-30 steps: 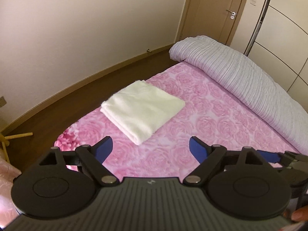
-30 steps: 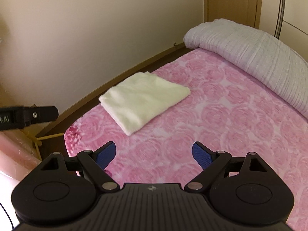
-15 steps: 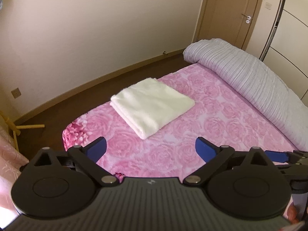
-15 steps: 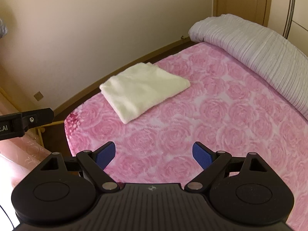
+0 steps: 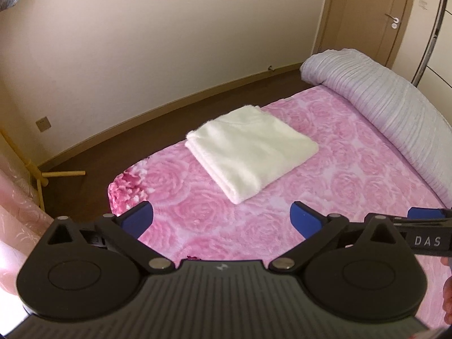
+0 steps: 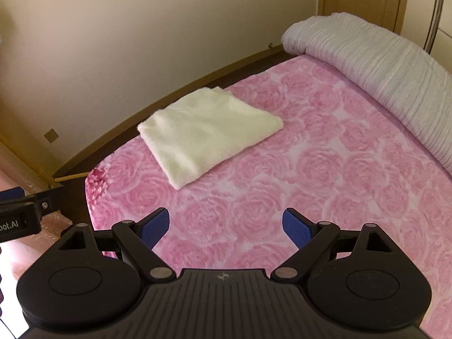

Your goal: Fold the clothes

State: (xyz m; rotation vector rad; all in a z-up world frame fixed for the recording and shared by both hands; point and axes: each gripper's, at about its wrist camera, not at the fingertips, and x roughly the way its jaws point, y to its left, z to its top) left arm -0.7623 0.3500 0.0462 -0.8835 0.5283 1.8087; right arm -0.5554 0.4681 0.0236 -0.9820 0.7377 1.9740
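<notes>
A cream fluffy garment (image 5: pixel 250 152) lies folded into a neat rectangle on the pink rose-patterned bed (image 5: pixel 353 186), near its far left corner. It also shows in the right wrist view (image 6: pixel 206 135). My left gripper (image 5: pixel 221 220) is open and empty, held above the bed well short of the garment. My right gripper (image 6: pixel 226 227) is open and empty too, also back from the garment. The right gripper's side shows at the right edge of the left wrist view (image 5: pixel 423 226), and the left gripper's at the left edge of the right wrist view (image 6: pixel 22 212).
A rolled grey quilt (image 5: pixel 381 104) lies along the bed's right side. Dark wooden floor (image 5: pixel 93 158) and a cream wall (image 5: pixel 169 42) lie beyond the bed. A door (image 5: pixel 375 14) is at the back right. Pink fabric (image 5: pixel 17 212) is at the left.
Both grippers have drawn back and risen from the folded garment, so more of the floor and wall shows. The garment has not moved. Both stay open.
</notes>
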